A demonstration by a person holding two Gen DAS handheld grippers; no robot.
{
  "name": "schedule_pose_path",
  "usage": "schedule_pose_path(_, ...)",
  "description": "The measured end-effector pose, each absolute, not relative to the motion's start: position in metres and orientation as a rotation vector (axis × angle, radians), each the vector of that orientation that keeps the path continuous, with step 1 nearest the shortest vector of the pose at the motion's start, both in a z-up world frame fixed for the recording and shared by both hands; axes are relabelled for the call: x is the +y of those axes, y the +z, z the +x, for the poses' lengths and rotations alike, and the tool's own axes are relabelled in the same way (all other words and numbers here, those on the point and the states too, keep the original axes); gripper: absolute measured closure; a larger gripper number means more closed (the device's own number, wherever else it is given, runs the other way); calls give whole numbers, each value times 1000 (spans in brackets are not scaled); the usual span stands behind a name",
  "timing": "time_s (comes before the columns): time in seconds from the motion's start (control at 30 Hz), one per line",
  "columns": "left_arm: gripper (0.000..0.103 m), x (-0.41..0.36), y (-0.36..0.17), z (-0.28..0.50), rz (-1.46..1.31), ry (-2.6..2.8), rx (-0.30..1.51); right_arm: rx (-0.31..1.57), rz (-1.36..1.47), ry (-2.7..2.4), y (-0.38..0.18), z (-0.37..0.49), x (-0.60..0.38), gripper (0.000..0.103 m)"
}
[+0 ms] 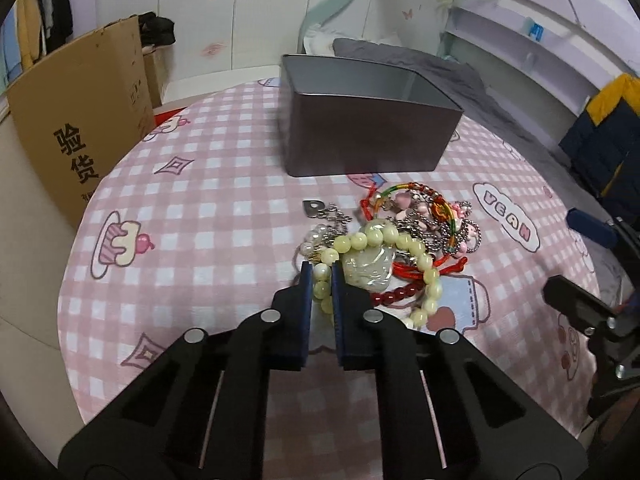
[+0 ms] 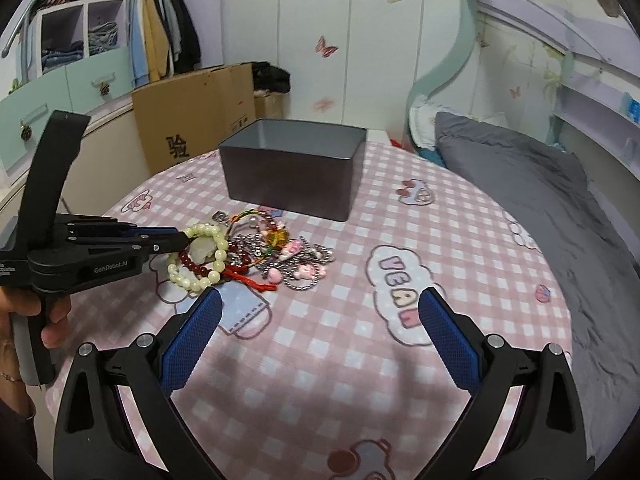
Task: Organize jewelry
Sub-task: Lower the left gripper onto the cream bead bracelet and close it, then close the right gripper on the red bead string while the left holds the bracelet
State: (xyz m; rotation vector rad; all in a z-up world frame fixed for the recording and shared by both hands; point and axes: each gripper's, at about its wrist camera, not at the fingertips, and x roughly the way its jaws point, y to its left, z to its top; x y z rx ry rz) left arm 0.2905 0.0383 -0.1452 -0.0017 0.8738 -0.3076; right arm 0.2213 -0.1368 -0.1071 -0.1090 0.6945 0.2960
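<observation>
A pile of jewelry lies on the pink checked tablecloth in front of an open grey metal tin. My left gripper is shut on a pale yellow-green bead bracelet at the pile's near left edge; it also shows in the right wrist view, with the bracelet hanging from it. A pale jade pendant and a dark red bead bracelet lie beside it. My right gripper is open and empty, low over the cloth right of the pile.
The tin stands behind the pile. A cardboard box stands off the table's left edge. A bed with a grey duvet lies to the right. The table edge curves round near both grippers.
</observation>
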Motion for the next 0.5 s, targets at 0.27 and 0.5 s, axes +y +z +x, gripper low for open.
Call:
schedule_pose_path(0.27, 94, 63, -130, 276, -89, -367, 833, 731, -121, 346, -101, 249, -120, 36)
schedule_pose_path(0.5, 94, 77, -119, 271, -121, -388, 804, 763, -180, 360, -102, 281, -102, 47)
